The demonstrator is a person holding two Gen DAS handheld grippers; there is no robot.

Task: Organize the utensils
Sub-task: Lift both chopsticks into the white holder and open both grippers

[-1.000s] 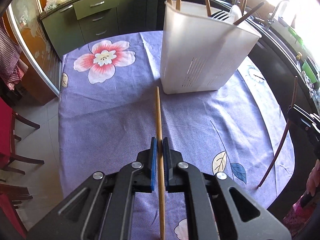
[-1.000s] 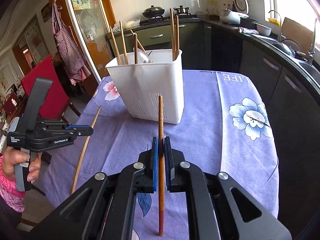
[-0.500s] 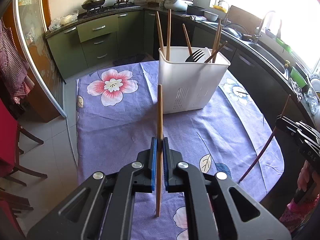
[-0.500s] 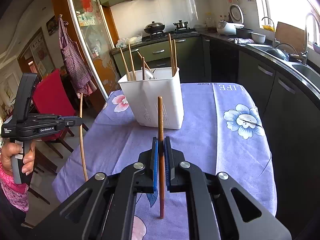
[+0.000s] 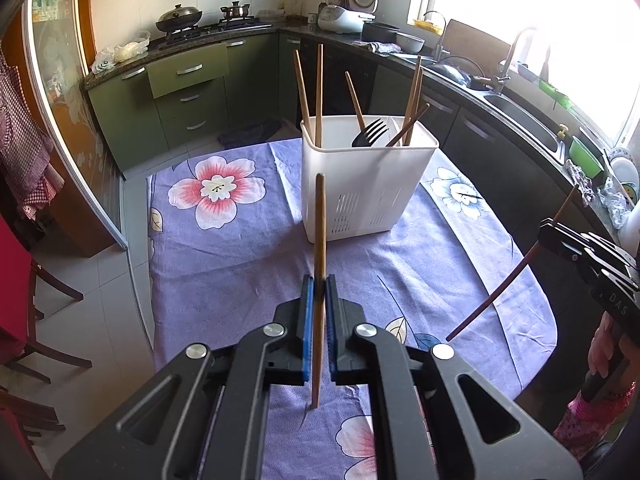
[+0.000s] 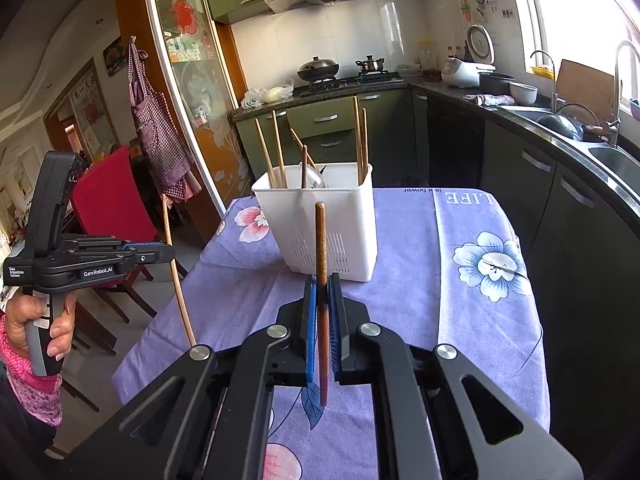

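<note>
The left gripper (image 5: 317,294) pinches a light wooden chopstick (image 5: 319,240) upright, short of the white utensil holder (image 5: 368,184). The right gripper (image 6: 322,294) likewise clamps a dark wooden chopstick (image 6: 321,248), tip raised before the holder.

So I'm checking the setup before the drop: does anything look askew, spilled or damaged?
Nothing stands out. The left gripper holds a light chopstick upright, and the right gripper holds a dark chopstick upright. The white holder stands level on the purple tablecloth, its utensils leaning loosely inside.
</note>
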